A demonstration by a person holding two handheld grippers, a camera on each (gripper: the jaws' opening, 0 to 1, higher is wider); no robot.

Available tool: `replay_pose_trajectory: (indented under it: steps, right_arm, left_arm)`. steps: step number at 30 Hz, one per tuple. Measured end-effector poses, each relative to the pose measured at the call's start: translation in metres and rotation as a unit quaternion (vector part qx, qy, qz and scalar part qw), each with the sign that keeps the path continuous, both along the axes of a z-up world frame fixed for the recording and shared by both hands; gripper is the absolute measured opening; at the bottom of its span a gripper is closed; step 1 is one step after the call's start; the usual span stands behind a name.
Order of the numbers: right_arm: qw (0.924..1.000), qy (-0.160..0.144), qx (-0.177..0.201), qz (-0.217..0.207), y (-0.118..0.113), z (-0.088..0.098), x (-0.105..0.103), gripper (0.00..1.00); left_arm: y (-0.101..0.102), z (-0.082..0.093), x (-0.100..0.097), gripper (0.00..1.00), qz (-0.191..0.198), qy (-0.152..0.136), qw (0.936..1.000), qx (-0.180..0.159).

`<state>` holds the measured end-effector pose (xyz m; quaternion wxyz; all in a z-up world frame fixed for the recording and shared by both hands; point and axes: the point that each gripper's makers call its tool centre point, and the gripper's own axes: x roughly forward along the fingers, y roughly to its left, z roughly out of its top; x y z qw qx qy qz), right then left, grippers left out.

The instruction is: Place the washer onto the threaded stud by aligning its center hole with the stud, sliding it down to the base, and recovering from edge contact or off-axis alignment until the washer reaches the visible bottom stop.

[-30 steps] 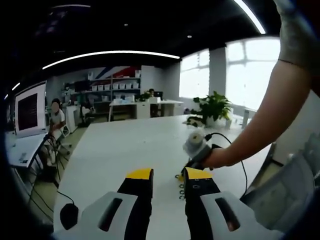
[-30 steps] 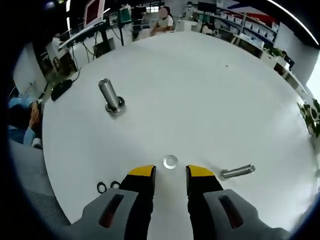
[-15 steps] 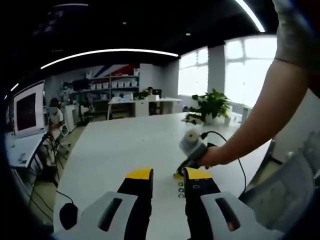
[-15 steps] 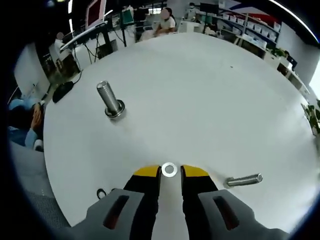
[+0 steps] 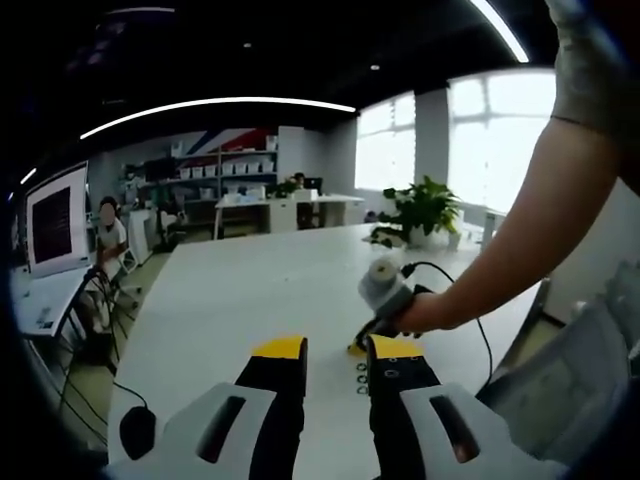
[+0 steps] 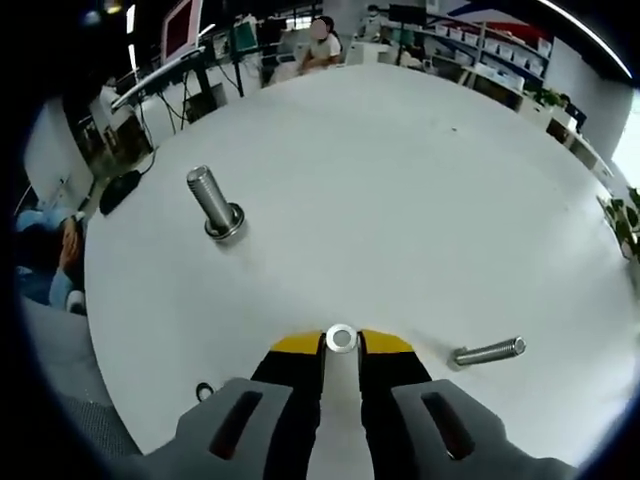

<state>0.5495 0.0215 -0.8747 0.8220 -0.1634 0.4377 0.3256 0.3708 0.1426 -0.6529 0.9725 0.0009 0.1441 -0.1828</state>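
the right tongs [image 6: 341, 345] have pressed in on the small flat silver metal washer [image 6: 341, 338] on the white worktop [image 6: 400, 200], well apart from the upright silver threaded stud [image 6: 214, 203], so lifting looks next; the left tongs [image 5: 335, 352] hang spread.

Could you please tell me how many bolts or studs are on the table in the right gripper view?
2: an upright threaded stud at left, and a bolt lying flat, right of the right gripper.

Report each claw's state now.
Left claw: open, holding nothing.
Right claw: closed on the washer.
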Motion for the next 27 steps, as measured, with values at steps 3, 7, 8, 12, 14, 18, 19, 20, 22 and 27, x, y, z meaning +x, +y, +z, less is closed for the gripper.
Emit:
replay_pose_trajectory:
  steps: [3,7,8,12,14,18,19,20,22,27]
  right_arm:
    - [1.0,0.002,0.007,-0.006,-0.001,-0.001,0.001,0.15]
    - [1.0,-0.001,-0.003,0.002,0.001,0.001,-0.002,0.14]
    - [1.0,0.0,-0.003,0.002,0.001,0.0,-0.001,0.14]
    - [1.0,0.006,0.006,0.001,0.0,0.001,-0.001,0.14]
    - [0.9999,0.002,-0.002,0.012,0.001,0.0,-0.001,0.14]
    - [1.0,0.005,-0.003,0.007,0.0,0.0,-0.001,0.14]
    - [0.9999,0.003,-0.007,0.009,0.001,0.001,-0.002,0.14]
    - [0.9996,-0.002,-0.019,0.02,0.001,0.001,-0.003,0.14]
    - [0.9992,-0.005,-0.025,0.029,0.001,0.002,-0.006,0.14]
    - [0.9993,-0.004,-0.028,0.024,-0.007,0.002,-0.01,0.14]
  left_arm:
    - [0.0,-0.001,0.0,0.21,0.0,0.001,1.0,0.001]
    - [0.0,-0.001,0.0,0.21,0.0,0.002,1.0,0.003]
    - [0.0,-0.001,0.0,0.21,0.0,0.003,1.0,0.003]
    - [0.0,-0.002,0.0,0.21,0.0,0.003,1.0,0.004]
    - [0.0,-0.002,0.0,0.21,0.0,0.004,1.0,0.006]
    - [0.0,-0.002,-0.001,0.21,0.001,0.003,1.0,0.008]
    - [0.0,-0.002,-0.001,0.21,0.001,0.004,1.0,0.007]
    - [0.0,-0.002,0.0,0.21,0.001,0.004,1.0,0.007]
    - [0.0,-0.002,0.0,0.21,0.0,0.004,1.0,0.008]
    - [-0.001,-0.002,-0.001,0.21,0.0,0.005,0.9999,0.009]
